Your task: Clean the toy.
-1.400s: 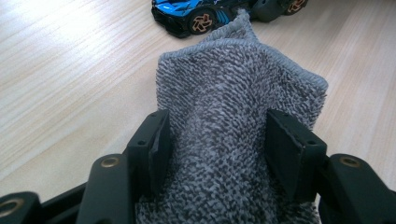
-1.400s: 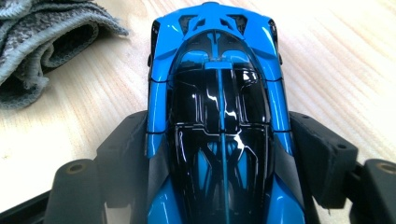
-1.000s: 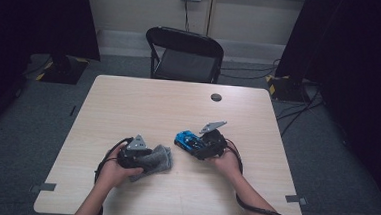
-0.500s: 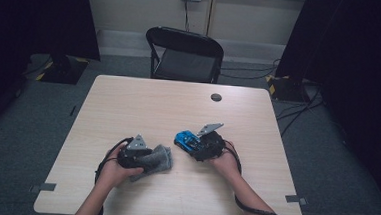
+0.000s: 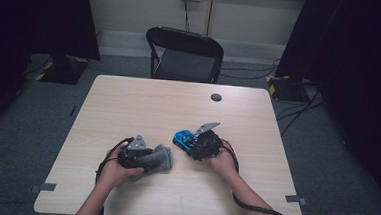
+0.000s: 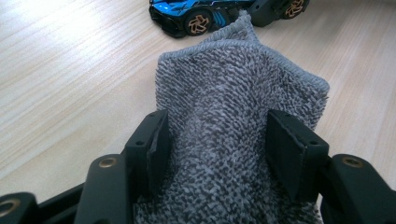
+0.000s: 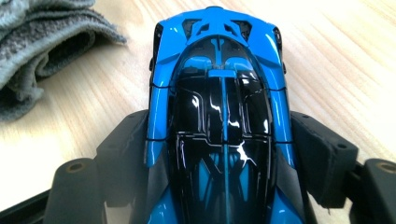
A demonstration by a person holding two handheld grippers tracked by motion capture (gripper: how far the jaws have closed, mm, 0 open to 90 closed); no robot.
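A folded grey cloth (image 5: 161, 156) lies on the table near its front, left of centre, and my left gripper (image 5: 150, 158) is shut on it. In the left gripper view both pads squeeze the cloth (image 6: 233, 102) between them. A blue and black toy car (image 5: 181, 136) stands just to the right of the cloth. My right gripper (image 5: 190, 141) has it between its jaws. These jaws have just been closing, and in the right gripper view their pads lie against both sides of the car (image 7: 219, 93). The car's nose points at the cloth (image 7: 42, 37).
A black folding chair (image 5: 184, 54) stands beyond the far edge of the wooden table (image 5: 143, 104). A small black round disc (image 5: 216, 97) sits near the table's far edge. Cables run over the floor at the right.
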